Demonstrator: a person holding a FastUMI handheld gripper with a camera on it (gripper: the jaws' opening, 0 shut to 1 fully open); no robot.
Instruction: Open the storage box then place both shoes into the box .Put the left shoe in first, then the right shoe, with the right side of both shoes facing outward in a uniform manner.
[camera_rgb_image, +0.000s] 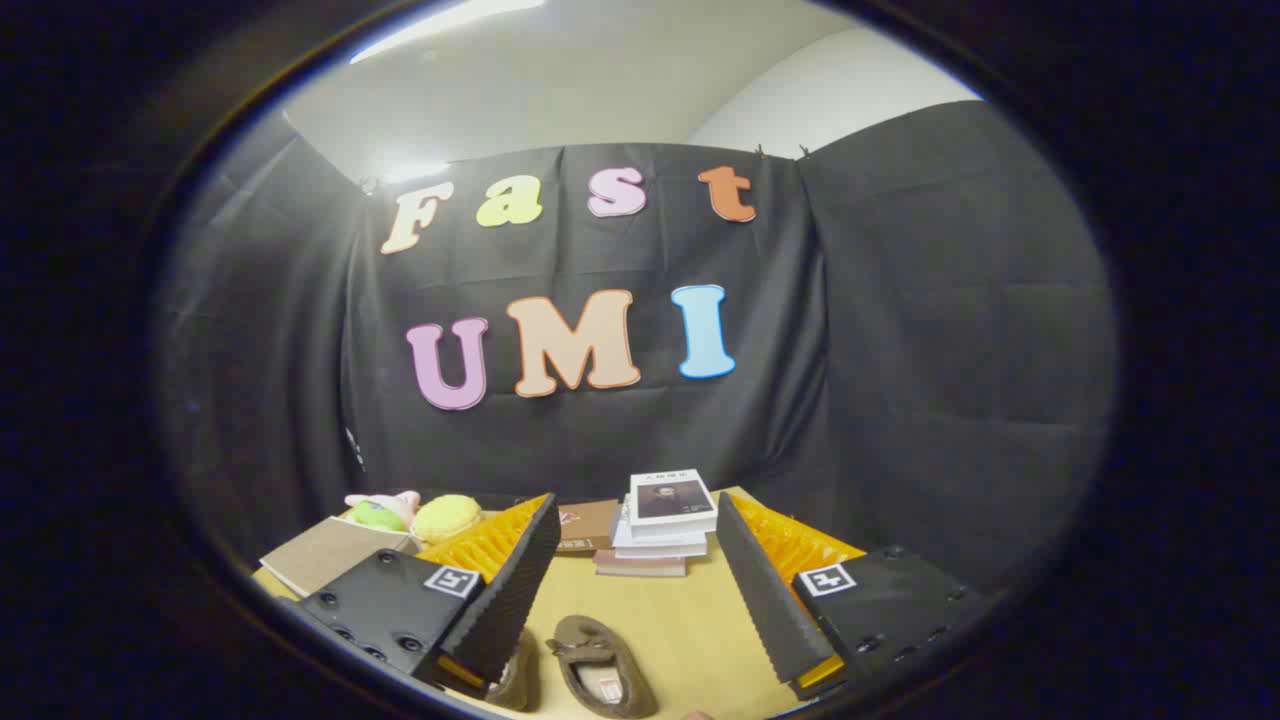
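Observation:
My gripper (636, 560) hangs above the wooden table (690, 620) with its fingers wide apart and nothing between them. Below and between the fingers lies a brown slip-on shoe (603, 667), its opening facing up and a pale insole showing. A second brown shoe (520, 675) lies just left of it, mostly hidden under the left finger (510, 590). The right finger (765, 595) stands clear of both shoes.
A stack of books (662, 525) sits beyond the fingers at the far side of the table, with a brown flat box (588, 525) beside it. Soft toys, green, pink and yellow (410, 515), lie at the far left next to a tan notebook (330, 553).

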